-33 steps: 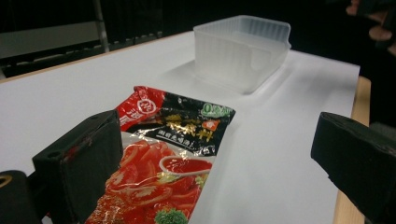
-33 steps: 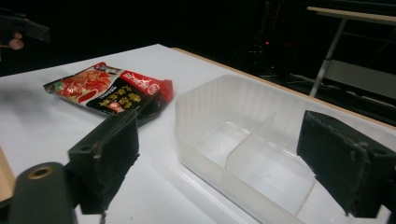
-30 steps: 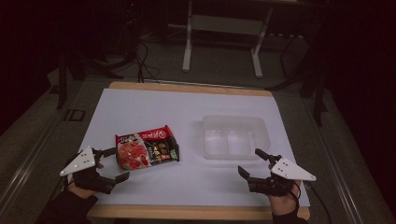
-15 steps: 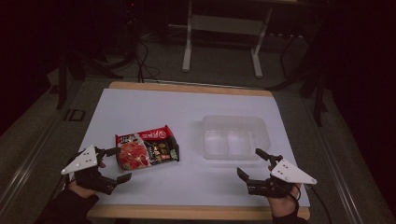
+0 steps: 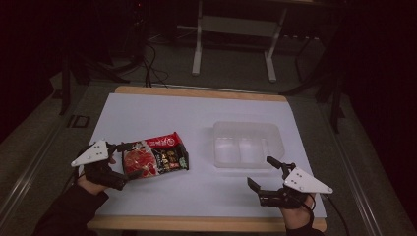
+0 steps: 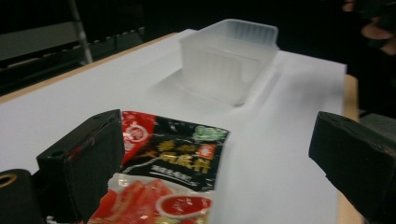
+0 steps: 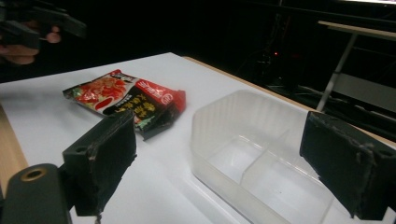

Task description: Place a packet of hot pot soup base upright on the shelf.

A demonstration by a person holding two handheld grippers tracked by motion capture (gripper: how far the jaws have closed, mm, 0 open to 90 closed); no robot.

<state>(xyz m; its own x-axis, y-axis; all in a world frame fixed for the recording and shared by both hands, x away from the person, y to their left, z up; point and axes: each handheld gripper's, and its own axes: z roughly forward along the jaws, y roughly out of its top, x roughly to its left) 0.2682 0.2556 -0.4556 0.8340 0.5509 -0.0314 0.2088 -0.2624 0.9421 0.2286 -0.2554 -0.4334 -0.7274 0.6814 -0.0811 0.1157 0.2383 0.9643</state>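
A red and black food packet (image 5: 155, 160) lies flat on the white table top, left of centre. My left gripper (image 5: 125, 164) is open, and its jaws stand on either side of the packet's left end. In the left gripper view the packet (image 6: 173, 158) lies low between the jaws, close to the left one, with the left gripper (image 6: 217, 140) wide apart. A clear plastic container (image 5: 248, 144) with dividers stands right of centre. My right gripper (image 5: 263, 172) is open just in front of it, holding nothing. The right gripper view shows the container (image 7: 261, 154) between the spread jaws and the packet (image 7: 126, 100) farther off.
The white sheet (image 5: 196, 118) covers a wooden table whose edge (image 5: 196, 223) runs along the front. A metal desk frame (image 5: 233, 44) and cables (image 5: 147, 64) lie on the dark floor beyond the far edge. The other hand (image 7: 28, 28) shows at the top left of the right gripper view.
My left gripper has edged forward and right, closer around the packet's left end. The right gripper, the packet and the container have barely moved.
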